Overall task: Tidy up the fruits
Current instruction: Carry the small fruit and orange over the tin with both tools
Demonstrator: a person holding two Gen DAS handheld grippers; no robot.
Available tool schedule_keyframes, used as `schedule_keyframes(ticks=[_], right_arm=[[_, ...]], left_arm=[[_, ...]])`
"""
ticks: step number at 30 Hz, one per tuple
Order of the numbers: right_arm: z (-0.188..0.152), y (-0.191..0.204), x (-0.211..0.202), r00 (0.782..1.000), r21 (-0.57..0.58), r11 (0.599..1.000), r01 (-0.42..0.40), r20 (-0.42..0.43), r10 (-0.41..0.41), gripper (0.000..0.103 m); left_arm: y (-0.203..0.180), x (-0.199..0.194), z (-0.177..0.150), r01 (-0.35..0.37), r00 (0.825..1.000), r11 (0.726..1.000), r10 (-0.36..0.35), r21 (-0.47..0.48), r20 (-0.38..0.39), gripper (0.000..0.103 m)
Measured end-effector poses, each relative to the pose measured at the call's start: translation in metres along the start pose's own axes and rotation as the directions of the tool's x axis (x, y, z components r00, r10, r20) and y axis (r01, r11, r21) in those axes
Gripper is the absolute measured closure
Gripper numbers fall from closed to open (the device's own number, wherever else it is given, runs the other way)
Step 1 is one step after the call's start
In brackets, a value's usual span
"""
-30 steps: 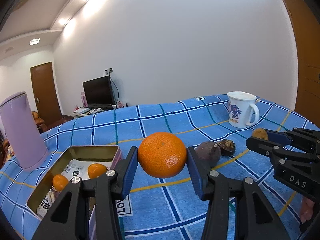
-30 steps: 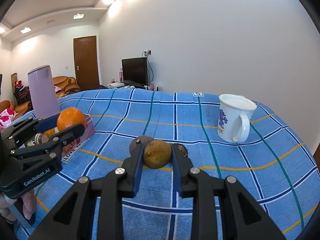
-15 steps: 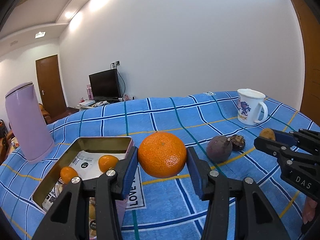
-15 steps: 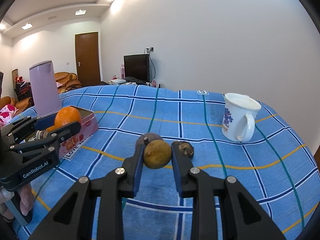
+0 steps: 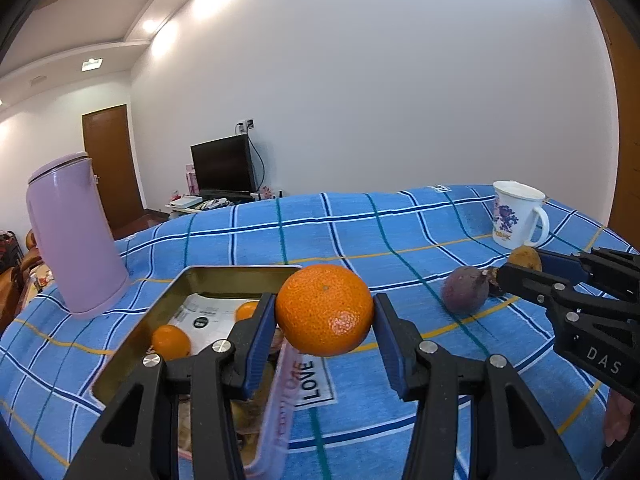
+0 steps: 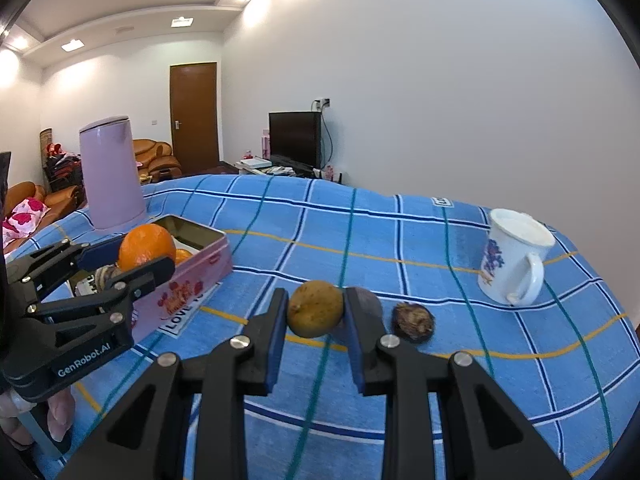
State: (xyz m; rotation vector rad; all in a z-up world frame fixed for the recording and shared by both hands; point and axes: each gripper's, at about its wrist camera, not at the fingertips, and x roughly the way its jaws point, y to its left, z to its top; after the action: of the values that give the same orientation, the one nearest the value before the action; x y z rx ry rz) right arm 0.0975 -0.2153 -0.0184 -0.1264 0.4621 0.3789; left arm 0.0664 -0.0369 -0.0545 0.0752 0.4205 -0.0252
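My left gripper (image 5: 325, 312) has its fingers clamped on the large round orange (image 5: 325, 309) above the open pink tin box's (image 6: 192, 276) rim, right gripper (image 6: 316, 314) fingers clamped on the small brownish-yellow fruit (image 6: 315, 314) over the blue checked tabletop (image 6: 400, 248).

"LOVE" on the tin (image 5: 280, 396), "DAS" on the right claw (image 5: 516, 270), "GenRobot.AI" on the left claw (image 6: 132, 258)

Bare cloth (image 6: 400, 248) mid-table — tin (image 6: 192, 276) and kettle (image 6: 110, 176) block left, mug (image 6: 514, 258) right.
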Motion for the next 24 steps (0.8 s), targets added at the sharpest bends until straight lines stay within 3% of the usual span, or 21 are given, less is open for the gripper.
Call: schedule_keyframes(ticks=[24], right_arm=[[0.036, 0.072, 0.024, 0.988, -0.040, 0.987, -0.155, 0.014, 0.155, 0.073]], left_arm=[[0.105, -0.017, 0.009, -0.159, 0.987, 0.986, 0.160, -0.046, 0.000, 0.053]])
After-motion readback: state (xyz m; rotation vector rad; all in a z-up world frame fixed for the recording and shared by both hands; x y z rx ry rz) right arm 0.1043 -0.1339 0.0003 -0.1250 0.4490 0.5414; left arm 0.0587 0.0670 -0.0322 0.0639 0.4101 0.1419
